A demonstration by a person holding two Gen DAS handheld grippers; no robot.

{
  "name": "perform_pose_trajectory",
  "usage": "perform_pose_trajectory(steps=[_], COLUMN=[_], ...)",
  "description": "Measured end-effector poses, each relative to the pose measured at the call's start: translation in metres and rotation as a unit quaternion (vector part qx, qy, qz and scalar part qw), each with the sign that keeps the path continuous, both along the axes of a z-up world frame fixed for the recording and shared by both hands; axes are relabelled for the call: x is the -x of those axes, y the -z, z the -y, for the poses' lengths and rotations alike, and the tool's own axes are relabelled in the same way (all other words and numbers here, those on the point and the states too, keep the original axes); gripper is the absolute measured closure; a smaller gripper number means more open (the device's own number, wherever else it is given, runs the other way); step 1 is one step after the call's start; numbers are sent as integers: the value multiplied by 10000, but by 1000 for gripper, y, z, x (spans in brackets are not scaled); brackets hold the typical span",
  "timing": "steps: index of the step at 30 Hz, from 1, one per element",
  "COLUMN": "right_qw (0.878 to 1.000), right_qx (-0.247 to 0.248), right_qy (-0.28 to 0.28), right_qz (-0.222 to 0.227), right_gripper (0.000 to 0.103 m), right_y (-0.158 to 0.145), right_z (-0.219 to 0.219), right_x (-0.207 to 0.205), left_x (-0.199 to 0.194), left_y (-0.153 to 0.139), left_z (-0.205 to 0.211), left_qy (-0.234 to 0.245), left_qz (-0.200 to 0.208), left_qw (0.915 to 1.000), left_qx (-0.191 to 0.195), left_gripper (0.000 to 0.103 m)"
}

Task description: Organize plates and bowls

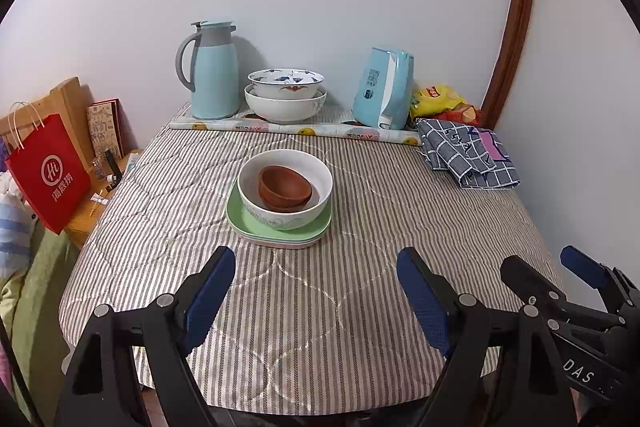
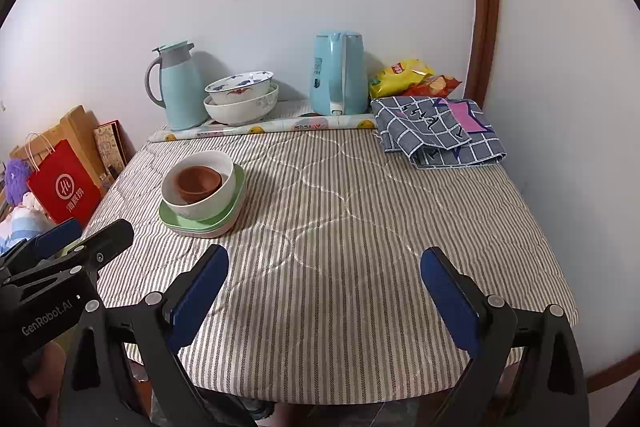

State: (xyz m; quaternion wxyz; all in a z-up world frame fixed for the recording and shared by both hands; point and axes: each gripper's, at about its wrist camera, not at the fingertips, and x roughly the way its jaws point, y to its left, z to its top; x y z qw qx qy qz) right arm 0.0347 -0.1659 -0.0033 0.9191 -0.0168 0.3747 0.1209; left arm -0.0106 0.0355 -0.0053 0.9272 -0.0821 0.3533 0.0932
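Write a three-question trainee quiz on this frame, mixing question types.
1. True or false: the small brown clay bowl sits inside the white ceramic bowl.
2. What does the white ceramic bowl rest on? A) green square plates B) folded checked cloth C) bare striped tablecloth
3. Fill in: the left gripper and right gripper are both ____.

Key: 1 true; 2 A; 3 open

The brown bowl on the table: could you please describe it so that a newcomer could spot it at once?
Start at the striped table and find the stack in its middle, on a green plate. On that plate sits a white bowl, and the brown bowl nests inside it. It is the only brown dish; the other bowls are white.
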Motion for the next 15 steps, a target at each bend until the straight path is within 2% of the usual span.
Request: perform_pose_trajectory(steps=[15], right_qw=[10000], right_qx=[2], right_qy=[5], right_qz=[-2], right_gripper=[7], right_y=[-1], right_z=[2], right_x=[3], left_x=[0], left_y=[1], left_z=[0], left_qy=[12], left_qz=[-5], left_qw=[10000], left_qx=[46], left_gripper=[21])
